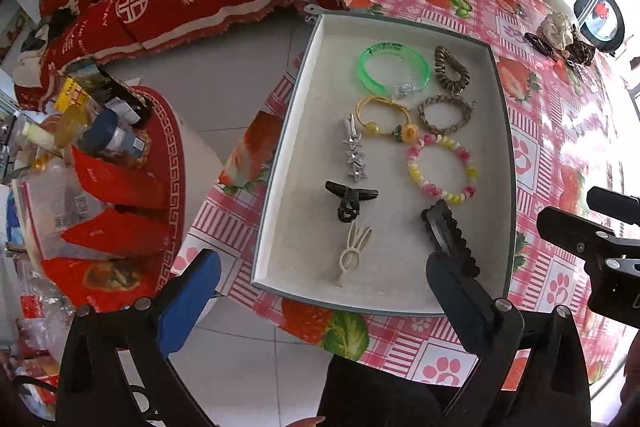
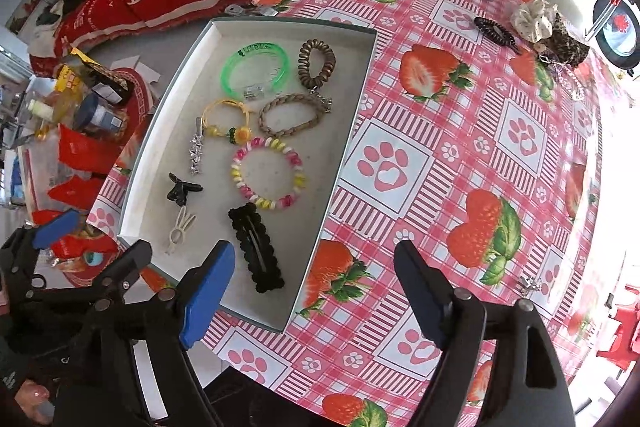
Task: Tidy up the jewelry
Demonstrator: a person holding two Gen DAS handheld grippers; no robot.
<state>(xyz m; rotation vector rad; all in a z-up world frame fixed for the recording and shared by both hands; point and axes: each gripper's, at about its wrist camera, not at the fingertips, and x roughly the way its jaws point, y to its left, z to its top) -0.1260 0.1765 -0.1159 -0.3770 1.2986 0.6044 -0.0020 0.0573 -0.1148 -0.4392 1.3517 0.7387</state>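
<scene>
- Both grippers were empty, pointing steeply down over the near end of the tray [image 1: 280, 131].
- Left gripper [image 1: 324, 291] was spread wide, nothing between its fingers; right gripper [image 2: 316, 287] was also open, empty.
- Tray on the table [image 2: 440, 147] already held bracelets, hair ties and clips; black clip [image 2: 256, 247] lay nearest, long axis running along the tray.
- Left to sort: scrunchies [image 2: 536, 21] and dark coil tie [image 2: 494, 31] at the table's far right, well apart from the tray.
- They lay ahead and right of the right gripper, so that hand looked nearer.
</scene>
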